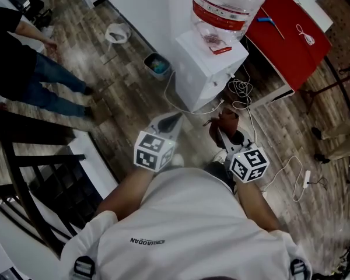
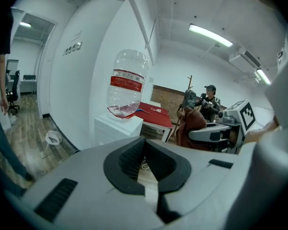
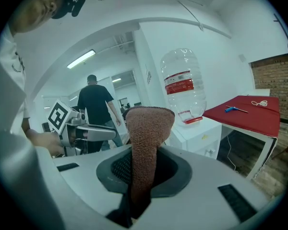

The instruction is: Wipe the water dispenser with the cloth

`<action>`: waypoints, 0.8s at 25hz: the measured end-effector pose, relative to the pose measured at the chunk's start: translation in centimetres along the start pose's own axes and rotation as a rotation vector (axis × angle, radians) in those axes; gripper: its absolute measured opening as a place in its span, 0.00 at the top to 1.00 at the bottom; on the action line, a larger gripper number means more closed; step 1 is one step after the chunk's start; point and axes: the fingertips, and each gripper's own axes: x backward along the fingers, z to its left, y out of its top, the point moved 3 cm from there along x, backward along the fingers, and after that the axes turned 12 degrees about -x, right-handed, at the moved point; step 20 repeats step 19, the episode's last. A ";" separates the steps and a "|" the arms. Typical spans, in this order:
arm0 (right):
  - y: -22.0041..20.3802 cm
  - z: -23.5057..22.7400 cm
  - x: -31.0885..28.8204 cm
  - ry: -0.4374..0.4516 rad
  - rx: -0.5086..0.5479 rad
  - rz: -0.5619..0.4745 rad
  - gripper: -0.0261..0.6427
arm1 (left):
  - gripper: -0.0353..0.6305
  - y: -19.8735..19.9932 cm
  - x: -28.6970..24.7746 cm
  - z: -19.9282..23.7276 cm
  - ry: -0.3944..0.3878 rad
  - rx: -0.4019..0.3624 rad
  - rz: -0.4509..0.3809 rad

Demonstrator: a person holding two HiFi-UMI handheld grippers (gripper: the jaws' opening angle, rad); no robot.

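The white water dispenser (image 1: 207,69) stands against the wall with a clear, nearly empty bottle (image 1: 227,4) on top. It also shows ahead in the left gripper view, dispenser (image 2: 116,128), and in the right gripper view, dispenser (image 3: 199,134). My right gripper (image 1: 224,132) is shut on a brown cloth (image 1: 224,119), which stands up folded between the jaws, cloth (image 3: 145,128). My left gripper (image 1: 172,118) is shut with nothing in it, its pads (image 2: 132,158) meeting at the tips. Both grippers hover above the floor, short of the dispenser's front.
A red table (image 1: 289,28) stands right of the dispenser. White cables (image 1: 240,89) trail on the floor below it. A small bin (image 1: 157,64) and a white bag (image 1: 118,34) sit by the wall. A person (image 1: 23,63) stands at the left.
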 end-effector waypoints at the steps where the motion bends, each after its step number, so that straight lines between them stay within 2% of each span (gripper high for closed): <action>1: -0.2 0.1 0.1 -0.002 -0.001 -0.001 0.88 | 0.96 -0.1 0.1 0.0 0.001 -0.004 0.001; 20: -0.8 0.3 1.4 -0.036 0.019 -0.014 0.88 | 0.96 0.2 1.0 -0.6 -0.008 -0.022 -0.013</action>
